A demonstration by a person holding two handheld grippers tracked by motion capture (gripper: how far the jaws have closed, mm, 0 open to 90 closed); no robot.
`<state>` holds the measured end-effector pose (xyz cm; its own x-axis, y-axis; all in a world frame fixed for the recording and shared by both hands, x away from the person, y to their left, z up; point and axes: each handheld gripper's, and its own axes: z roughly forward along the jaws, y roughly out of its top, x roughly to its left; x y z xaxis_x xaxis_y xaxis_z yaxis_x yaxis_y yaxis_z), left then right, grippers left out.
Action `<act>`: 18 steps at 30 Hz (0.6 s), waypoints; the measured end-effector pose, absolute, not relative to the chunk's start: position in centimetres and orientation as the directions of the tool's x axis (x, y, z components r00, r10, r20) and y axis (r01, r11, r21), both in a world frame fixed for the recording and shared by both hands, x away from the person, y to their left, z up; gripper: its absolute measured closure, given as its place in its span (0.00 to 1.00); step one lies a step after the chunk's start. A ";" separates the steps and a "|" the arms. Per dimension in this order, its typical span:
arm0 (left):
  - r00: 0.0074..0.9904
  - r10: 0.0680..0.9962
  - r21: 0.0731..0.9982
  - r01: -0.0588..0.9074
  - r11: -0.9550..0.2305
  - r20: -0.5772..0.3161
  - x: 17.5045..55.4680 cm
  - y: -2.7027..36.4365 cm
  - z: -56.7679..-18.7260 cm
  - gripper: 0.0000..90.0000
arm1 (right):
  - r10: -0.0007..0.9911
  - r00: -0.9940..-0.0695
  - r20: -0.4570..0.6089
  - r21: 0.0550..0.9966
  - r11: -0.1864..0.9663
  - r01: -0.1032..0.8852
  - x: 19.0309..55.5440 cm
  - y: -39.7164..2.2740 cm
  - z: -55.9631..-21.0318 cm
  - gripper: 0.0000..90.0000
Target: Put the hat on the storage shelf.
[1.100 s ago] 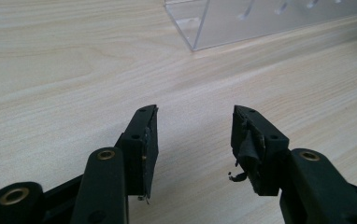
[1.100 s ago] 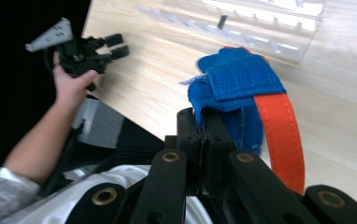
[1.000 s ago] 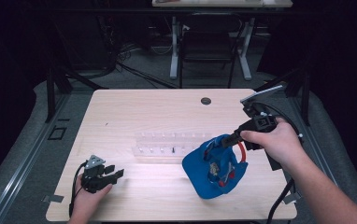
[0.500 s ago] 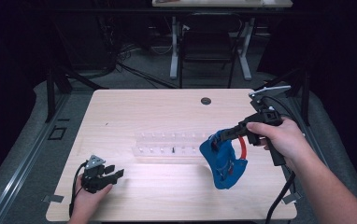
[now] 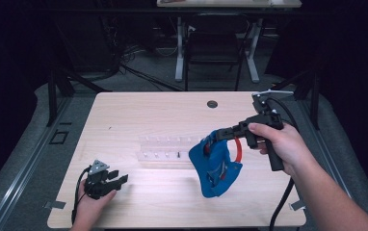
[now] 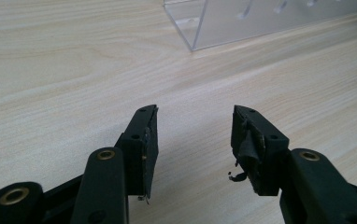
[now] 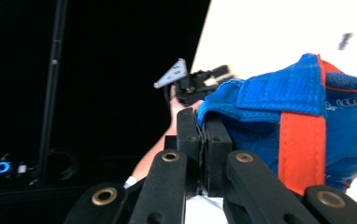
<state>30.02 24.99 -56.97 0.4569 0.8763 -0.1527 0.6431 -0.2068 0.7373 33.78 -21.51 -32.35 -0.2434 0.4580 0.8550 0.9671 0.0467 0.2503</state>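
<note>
the right tool (image 5: 214, 135) has its two black jaws pressed together on the top edge of a blue cloth bag (image 5: 216, 166) with red trim. in the right gripper view the jaws meet with a fold of the blue fabric pinched between them, and a broad red strap (image 7: 302, 149) runs down the bag's side just beside them. the bag hangs below the right tool, lifted off the wooden surface (image 5: 153, 115), its lower end dangling over the right half of it. the person's right hand (image 5: 278, 147) grips the tool's handle from the right, and a black cable trails down from it along the forearm.

just left of the hanging bag, a clear plastic rack (image 5: 165, 148) lies across the middle of the surface.

the left tool (image 5: 119, 180) rests low near the front left corner of the surface, well apart from the bag, held in the person's left hand (image 5: 88, 207). its jaws stand wide apart with nothing between them, and the left gripper view shows bare wood in the gap and a corner of the clear rack beyond.

a small dark round hole (image 5: 212, 104) sits near the far edge of the surface.
</note>
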 end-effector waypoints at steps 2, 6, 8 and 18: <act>0.459 0.875 0.732 0.647 -0.212 -0.153 30.0 25.0 -56.9 0.57 | 0.436 -0.255 0.863 0.261 0.047 0.964 33.8 -21.0 -32.2 0.98; 0.461 0.874 0.730 0.649 -0.214 -0.155 30.1 25.1 -56.9 0.57 | 0.420 -0.258 0.870 0.265 0.043 0.963 34.1 -20.4 -32.1 0.98; 0.461 0.874 0.732 0.647 -0.214 -0.152 30.0 25.0 -56.9 0.57 | 0.408 -0.262 0.874 0.272 0.034 0.962 34.2 -20.2 -32.1 0.98; 0.486 0.864 0.748 0.621 -0.235 -0.131 29.8 24.3 -56.8 0.57 | 0.363 -0.266 0.893 0.289 -0.011 0.957 34.9 -19.9 -31.7 0.98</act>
